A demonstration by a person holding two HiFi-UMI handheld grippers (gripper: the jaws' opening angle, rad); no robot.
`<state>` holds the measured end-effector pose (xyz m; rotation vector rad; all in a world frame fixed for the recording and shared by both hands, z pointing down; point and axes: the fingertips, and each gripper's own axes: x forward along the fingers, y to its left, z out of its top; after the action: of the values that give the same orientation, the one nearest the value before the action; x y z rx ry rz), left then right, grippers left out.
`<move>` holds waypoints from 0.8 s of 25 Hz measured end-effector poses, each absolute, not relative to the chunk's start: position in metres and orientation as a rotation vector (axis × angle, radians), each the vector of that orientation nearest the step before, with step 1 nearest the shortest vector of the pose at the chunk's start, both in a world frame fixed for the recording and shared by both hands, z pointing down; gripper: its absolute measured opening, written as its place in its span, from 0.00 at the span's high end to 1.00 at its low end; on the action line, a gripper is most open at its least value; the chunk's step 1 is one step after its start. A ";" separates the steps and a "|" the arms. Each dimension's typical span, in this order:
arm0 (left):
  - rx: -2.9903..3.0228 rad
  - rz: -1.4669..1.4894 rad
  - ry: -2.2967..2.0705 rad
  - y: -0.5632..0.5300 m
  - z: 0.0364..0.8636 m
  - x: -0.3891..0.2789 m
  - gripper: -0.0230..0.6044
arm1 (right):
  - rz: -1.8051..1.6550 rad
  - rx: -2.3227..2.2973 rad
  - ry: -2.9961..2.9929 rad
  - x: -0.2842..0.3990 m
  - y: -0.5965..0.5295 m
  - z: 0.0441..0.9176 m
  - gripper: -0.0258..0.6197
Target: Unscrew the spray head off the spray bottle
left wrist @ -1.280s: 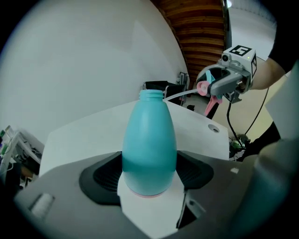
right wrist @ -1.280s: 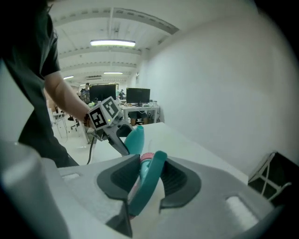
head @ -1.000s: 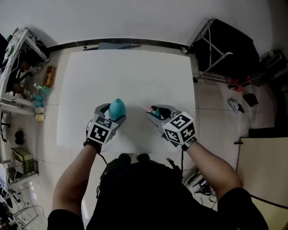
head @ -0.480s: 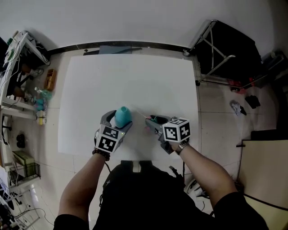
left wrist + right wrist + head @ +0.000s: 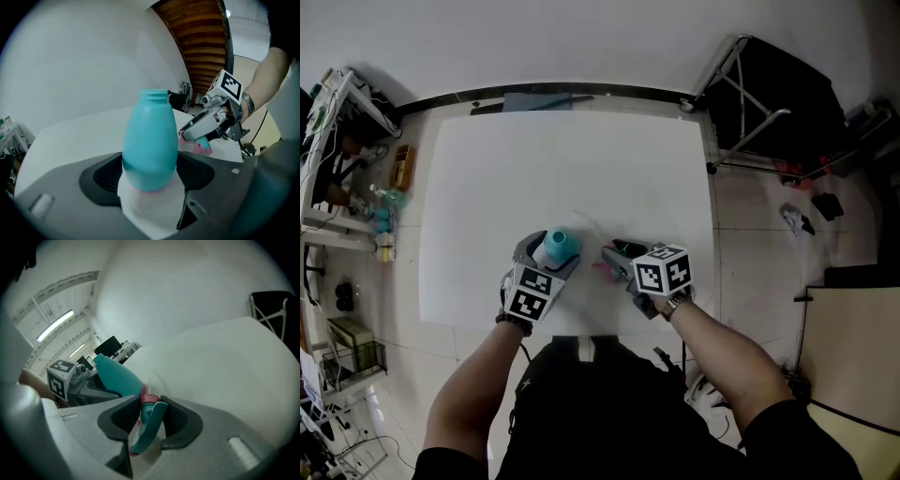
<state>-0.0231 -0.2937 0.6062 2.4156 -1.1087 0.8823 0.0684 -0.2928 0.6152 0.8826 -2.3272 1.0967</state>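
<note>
A teal spray bottle (image 5: 556, 246) with a bare open neck stands upright between the jaws of my left gripper (image 5: 549, 255), which is shut on its lower body. The same bottle (image 5: 150, 140) fills the middle of the left gripper view. The detached spray head (image 5: 147, 425), with a teal trigger and a pink collar, is pinched in my right gripper (image 5: 151, 422). In the head view, the right gripper (image 5: 615, 253) sits just right of the bottle, apart from it, over the white table (image 5: 572, 159) near its front edge. A thin dip tube trails from the head.
A cluttered shelf (image 5: 342, 159) runs along the left of the table. A black folding stand (image 5: 769, 94) is at the back right, and small items (image 5: 795, 220) lie on the floor to the right. My body is against the table's front edge.
Both grippers have drifted slightly toward the table's front edge and closer together. The bottle now stands more upright. Both holds are unchanged.
</note>
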 end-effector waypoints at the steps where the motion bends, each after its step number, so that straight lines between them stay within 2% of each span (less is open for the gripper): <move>1: 2.417 0.890 -1.107 -0.294 0.607 -0.023 0.35 | 1.083 0.884 -2.326 0.068 -0.293 0.616 0.77; 7: 2.422 0.921 -1.083 -0.292 0.610 -0.022 0.33 | 0.997 0.881 -2.303 0.070 -0.295 0.620 0.74; 11: 2.422 0.920 -1.099 -0.294 0.604 -0.024 0.28 | 0.949 0.885 -2.285 0.070 -0.297 0.623 0.68; 20: 2.416 0.914 -1.133 -0.287 0.596 -0.030 0.28 | 0.811 0.893 -2.258 0.073 -0.301 0.627 0.63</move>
<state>-0.0305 -0.2874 0.5960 2.4157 -1.1331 0.9140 0.0729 -0.3006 0.6268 0.8931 -2.2584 0.8115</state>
